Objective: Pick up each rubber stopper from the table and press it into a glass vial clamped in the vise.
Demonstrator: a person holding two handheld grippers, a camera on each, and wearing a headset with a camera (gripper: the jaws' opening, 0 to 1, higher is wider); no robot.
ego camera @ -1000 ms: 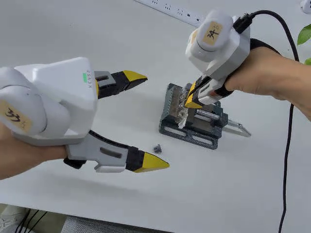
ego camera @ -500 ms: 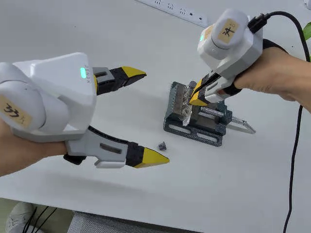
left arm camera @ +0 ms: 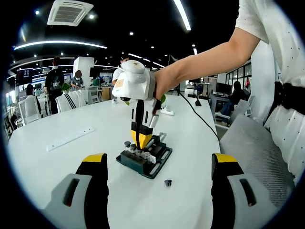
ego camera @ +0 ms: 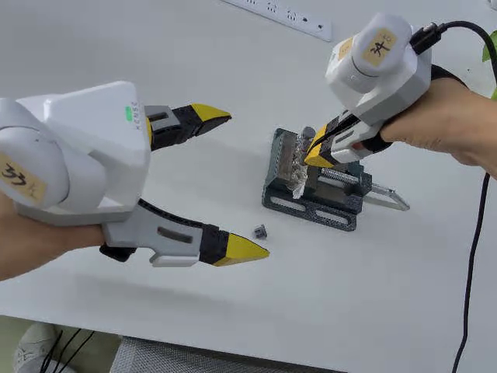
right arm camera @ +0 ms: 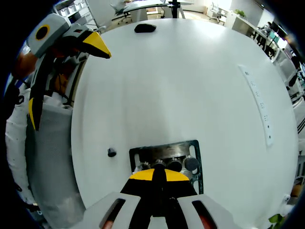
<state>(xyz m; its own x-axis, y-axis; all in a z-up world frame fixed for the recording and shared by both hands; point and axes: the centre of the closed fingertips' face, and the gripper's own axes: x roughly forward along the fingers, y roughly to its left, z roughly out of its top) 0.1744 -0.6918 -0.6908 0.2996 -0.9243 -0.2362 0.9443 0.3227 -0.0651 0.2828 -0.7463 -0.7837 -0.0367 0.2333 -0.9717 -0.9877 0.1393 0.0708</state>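
Note:
A small dark vise (ego camera: 339,217) stands on the white table and clamps a row of glass vials (right arm camera: 174,165). The end vial (ego camera: 308,134) carries a grey stopper. My right gripper (ego camera: 314,158) hovers point-down over the row with its yellow tips together; whether they pinch anything is hidden. From the left gripper view, the right gripper (left arm camera: 141,139) stands right above the vise (left arm camera: 157,167). One loose rubber stopper (ego camera: 260,231) lies on the table just in front of the vise. My left gripper (ego camera: 231,182) is wide open, left of the vise and above the table, holding nothing.
A white power strip (ego camera: 279,15) lies at the far edge of the table. A black cable (ego camera: 470,256) runs down the right side from the right gripper. The vise handle (ego camera: 388,200) sticks out to the right. Bare white tabletop (ego camera: 233,70) surrounds the vise.
The head view has shifted a little. The right gripper stays shut over the vials, perhaps slightly farther right. The left gripper remains open in about the same place.

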